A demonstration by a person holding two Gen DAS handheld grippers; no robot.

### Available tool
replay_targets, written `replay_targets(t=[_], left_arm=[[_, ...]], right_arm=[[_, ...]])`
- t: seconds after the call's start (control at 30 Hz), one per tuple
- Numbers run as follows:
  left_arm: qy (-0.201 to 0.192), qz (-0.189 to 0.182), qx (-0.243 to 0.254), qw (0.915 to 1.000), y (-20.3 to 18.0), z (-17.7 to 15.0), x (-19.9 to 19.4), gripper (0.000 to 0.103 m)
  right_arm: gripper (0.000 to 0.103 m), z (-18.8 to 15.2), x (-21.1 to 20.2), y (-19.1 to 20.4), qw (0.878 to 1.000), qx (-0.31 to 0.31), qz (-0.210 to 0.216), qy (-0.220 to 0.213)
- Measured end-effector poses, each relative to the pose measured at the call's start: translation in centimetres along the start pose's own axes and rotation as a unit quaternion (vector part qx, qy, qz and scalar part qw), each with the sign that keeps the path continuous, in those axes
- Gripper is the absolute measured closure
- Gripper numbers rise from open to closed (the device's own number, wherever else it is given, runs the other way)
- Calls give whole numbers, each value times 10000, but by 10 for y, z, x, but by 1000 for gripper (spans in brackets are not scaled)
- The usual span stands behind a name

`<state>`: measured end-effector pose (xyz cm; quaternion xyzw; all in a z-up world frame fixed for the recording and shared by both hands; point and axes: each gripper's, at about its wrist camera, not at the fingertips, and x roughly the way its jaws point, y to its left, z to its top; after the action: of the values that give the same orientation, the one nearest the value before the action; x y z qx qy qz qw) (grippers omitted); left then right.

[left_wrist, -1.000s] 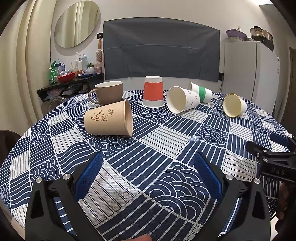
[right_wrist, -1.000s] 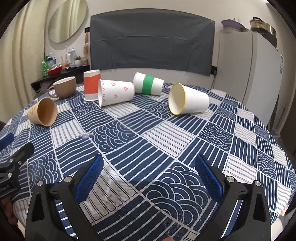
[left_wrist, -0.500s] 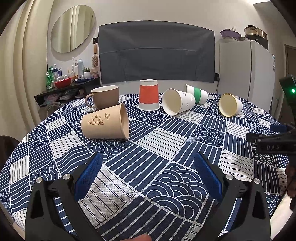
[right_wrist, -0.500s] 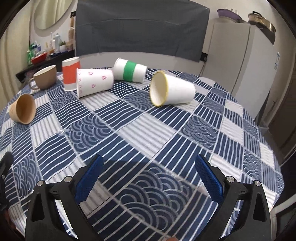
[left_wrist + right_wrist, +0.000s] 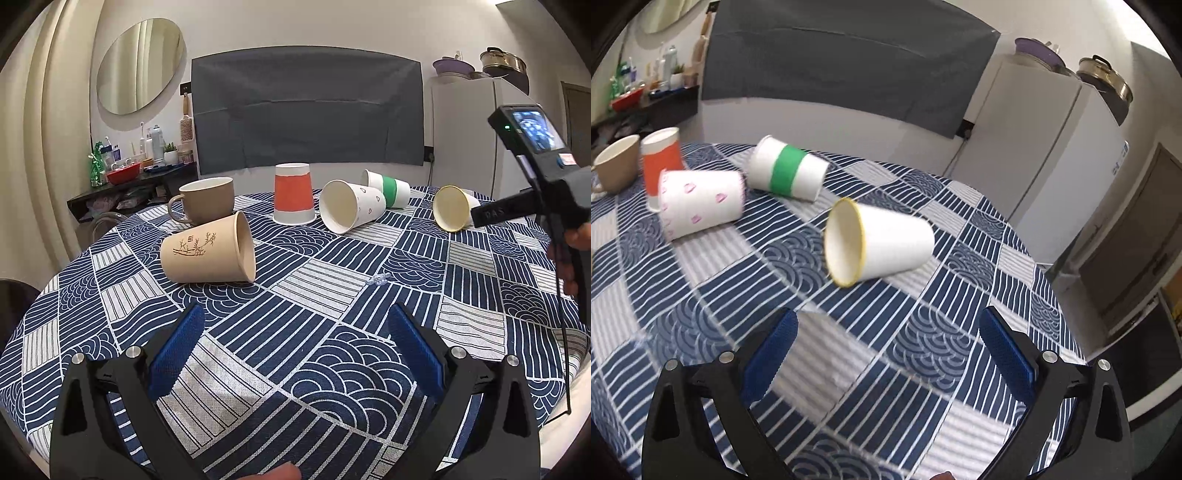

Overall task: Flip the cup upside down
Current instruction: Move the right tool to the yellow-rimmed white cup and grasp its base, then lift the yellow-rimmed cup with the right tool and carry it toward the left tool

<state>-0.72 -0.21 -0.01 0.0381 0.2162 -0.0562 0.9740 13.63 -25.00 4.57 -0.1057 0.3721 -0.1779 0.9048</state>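
While closing on the yellow-rimmed cup [image 5: 886, 247] over the last second, holds the right tongs [image 5: 888, 317] spread wide, with nothing between the blue pads [image 5: 768, 354]. Has pitched forward and rolled since then, so that the tabletop [image 5: 923, 369] now slopes across the right wrist view, with the cup looming far larger just ahead of the tips. Lies on its side there, mouth turned toward the camera and leftward, base away toward the fridge [image 5: 1052, 155], touching no other cup. Blurs the cloth pattern too, hinting at quick motion. Means, by this reading, a reach well under way and a grasp not yet begun; probably calls next for a pad on either side of the paper wall, lightly enough not to crush it, then a turn to set the rim down. Over at the left tongs [image 5: 295, 314], equally wide and equally empty; hovers low above the near edge, barely shifted apart from a slight lift, aimed loosely toward the kraft cup [image 5: 207, 251] on its side and well short of it. Further out, on their sides, the heart-print cup [image 5: 701, 206] and the green-banded cup [image 5: 786, 173]; already rim-down, the orange cup [image 5: 661, 158]; upright, the mug [image 5: 617, 166].
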Motion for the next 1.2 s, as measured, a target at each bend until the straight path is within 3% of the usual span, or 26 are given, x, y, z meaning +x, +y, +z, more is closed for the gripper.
replay_targets(t=[0.33, 0.4, 0.47, 0.67, 0.8, 1.2], left_arm=[[-119, 45, 175, 9998, -5, -1, -3, 6], [-113, 35, 163, 9998, -4, -1, -3, 6], [-94, 20, 123, 9999, -4, 0, -3, 6], [-55, 38, 110, 9999, -3, 0, -1, 6], [-23, 39, 122, 9999, -3, 0, 0, 6], [66, -58, -23, 10000, 1, 0, 2, 6]], right_arm=[[13, 25, 48, -3, 9989, 170, -410, 140], [39, 27, 55, -3, 9984, 184, -509, 190], [41, 28, 63, -4, 9983, 224, -442, 314], [79, 22, 72, -7, 9976, 292, -473, 417], [91, 15, 71, -10, 9976, 367, -424, 414], [97, -19, 38, -5, 9995, 138, -129, 271]])
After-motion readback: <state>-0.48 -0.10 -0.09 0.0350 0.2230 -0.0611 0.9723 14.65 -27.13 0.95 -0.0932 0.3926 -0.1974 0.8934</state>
